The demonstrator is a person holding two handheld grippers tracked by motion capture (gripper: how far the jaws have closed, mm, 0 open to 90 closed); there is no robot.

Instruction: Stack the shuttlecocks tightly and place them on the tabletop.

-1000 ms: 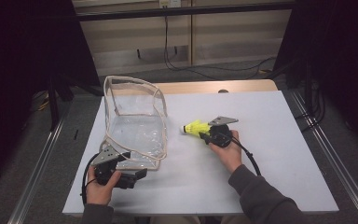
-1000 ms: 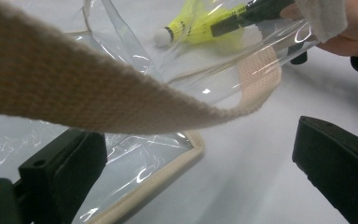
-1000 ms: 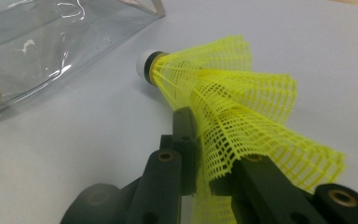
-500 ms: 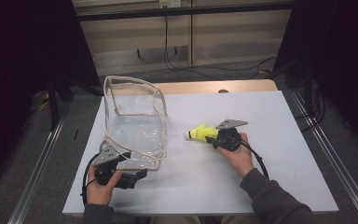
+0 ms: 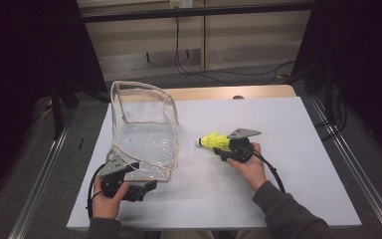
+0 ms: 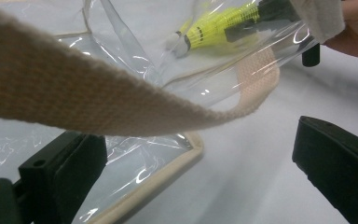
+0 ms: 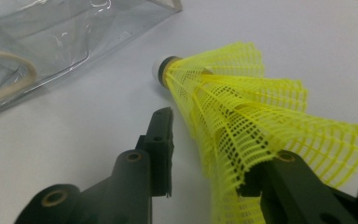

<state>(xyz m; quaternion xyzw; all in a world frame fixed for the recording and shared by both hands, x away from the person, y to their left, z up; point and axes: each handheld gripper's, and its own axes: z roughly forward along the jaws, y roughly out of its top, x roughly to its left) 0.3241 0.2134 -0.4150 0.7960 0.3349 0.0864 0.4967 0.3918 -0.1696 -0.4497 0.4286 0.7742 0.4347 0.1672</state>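
Along the far left of the room a dark curtain hangs beside a grey floor, where a metal rail (image 5: 45, 174) runs toward the near edge. On the white table (image 5: 288, 124), left of centre, lies a clear plastic bag (image 5: 144, 134) with beige webbing trim, its mouth standing up at the far end. At its near corner the left gripper (image 5: 146, 188) rests on the sheet, jaws wide apart and holding nothing; in the left gripper view the bag's beige strap (image 6: 74, 93) crosses above them and the bag's corner lies by the left jaw. Behind the table, a pale panelled wall carries black cables (image 5: 189, 64) down to the floor. Right of the bag, near the table's middle, lies a yellow shuttlecock (image 5: 214, 142), cork pointing left toward the bag. The right gripper (image 5: 225, 149) has just been opening: its jaws flank the mesh skirt, one jaw standing clear of it. Farther right, another rail (image 5: 348, 164) borders dark curtain.
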